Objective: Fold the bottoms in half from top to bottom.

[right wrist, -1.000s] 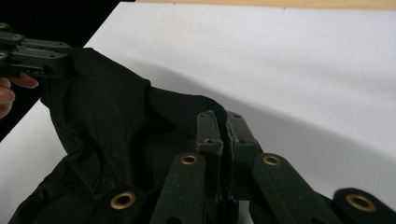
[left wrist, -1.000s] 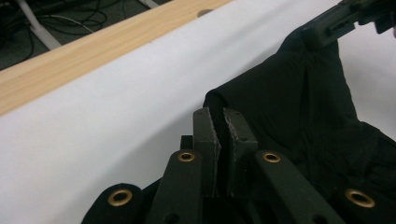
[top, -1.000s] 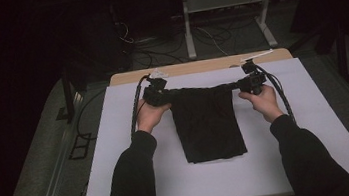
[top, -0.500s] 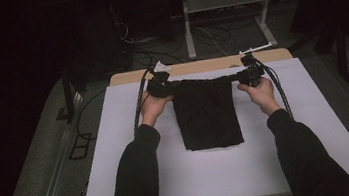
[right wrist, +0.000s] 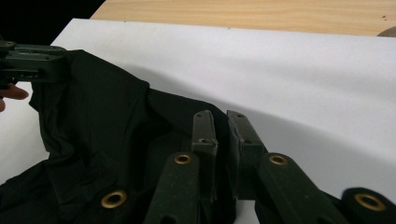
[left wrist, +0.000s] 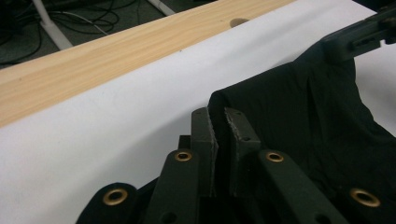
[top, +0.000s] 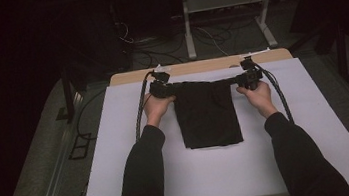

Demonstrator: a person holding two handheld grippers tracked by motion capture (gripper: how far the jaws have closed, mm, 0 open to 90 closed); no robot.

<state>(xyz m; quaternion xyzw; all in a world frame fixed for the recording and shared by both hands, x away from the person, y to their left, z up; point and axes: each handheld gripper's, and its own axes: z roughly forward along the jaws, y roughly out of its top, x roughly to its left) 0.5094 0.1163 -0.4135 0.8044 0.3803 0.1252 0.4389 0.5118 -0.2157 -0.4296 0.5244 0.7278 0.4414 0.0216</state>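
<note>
A black cloth (top: pixel 208 114) lies folded in a long rectangle on the white table cover (top: pixel 317 126). Its far edge is stretched between my two grippers. My left gripper (top: pixel 164 90) holds the far left corner, and its jaws (left wrist: pixel 219 116) have just been opening slightly, with a fold of cloth (left wrist: pixel 299 107) still pinched between them. My right gripper (top: pixel 247 80) holds the far right corner. Its jaws (right wrist: pixel 218 116) have also just been opening a little, with the cloth (right wrist: pixel 102 121) still between the pads. Both grippers sit low over the cover.
A wooden table edge (top: pixel 199 67) runs along the far side of the white cover. Beyond it are floor cables (top: pixel 155 40) and a metal stand (top: pixel 224 6). In each gripper view the other gripper (left wrist: pixel 359 35) (right wrist: pixel 32 60) shows across the cloth.
Both hands have moved toward the far edge of the table and lower. The cloth has slid with them, and its near end now lies farther from the person.
</note>
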